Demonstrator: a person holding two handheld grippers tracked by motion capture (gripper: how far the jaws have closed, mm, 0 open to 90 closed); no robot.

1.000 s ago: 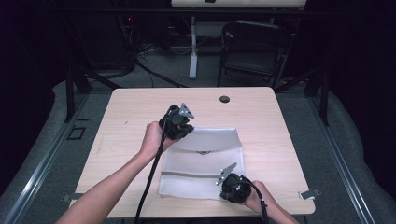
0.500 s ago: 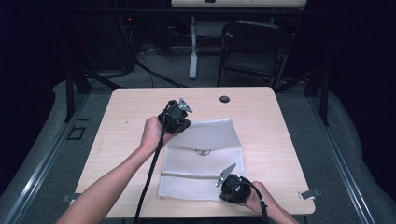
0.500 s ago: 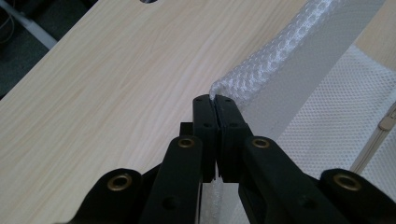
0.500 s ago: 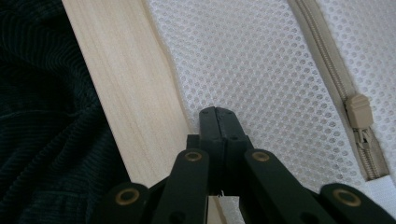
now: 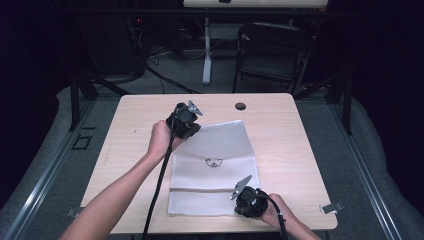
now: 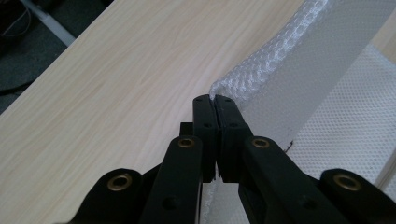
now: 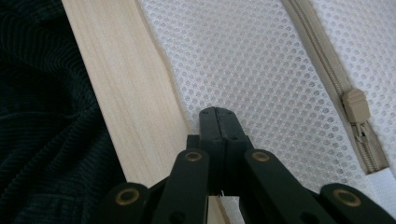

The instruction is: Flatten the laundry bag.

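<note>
Basically, left gripper (image 5: pixel 186 125): your jaws are pinched tight on the far-left corner of the mesh bag (image 5: pixel 215 165), raised so that edge peels up for a fold.
Right gripper (image 5: pixel 248 200): jaws pressed together on the near edge, likely anchoring it while you fold.
Bag position: mid-table (image 5: pixel 290 130), near part flat, far-left corner off the wood.
Bag look: white honeycomb mesh, beige zipper (image 7: pixel 357 112), small dark logo (image 5: pixel 214 162).

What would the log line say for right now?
left gripper: shut on mesh laundry bag far corner, lifted | right gripper: shut on near edge | zipper pull: near right gripper | table
</note>
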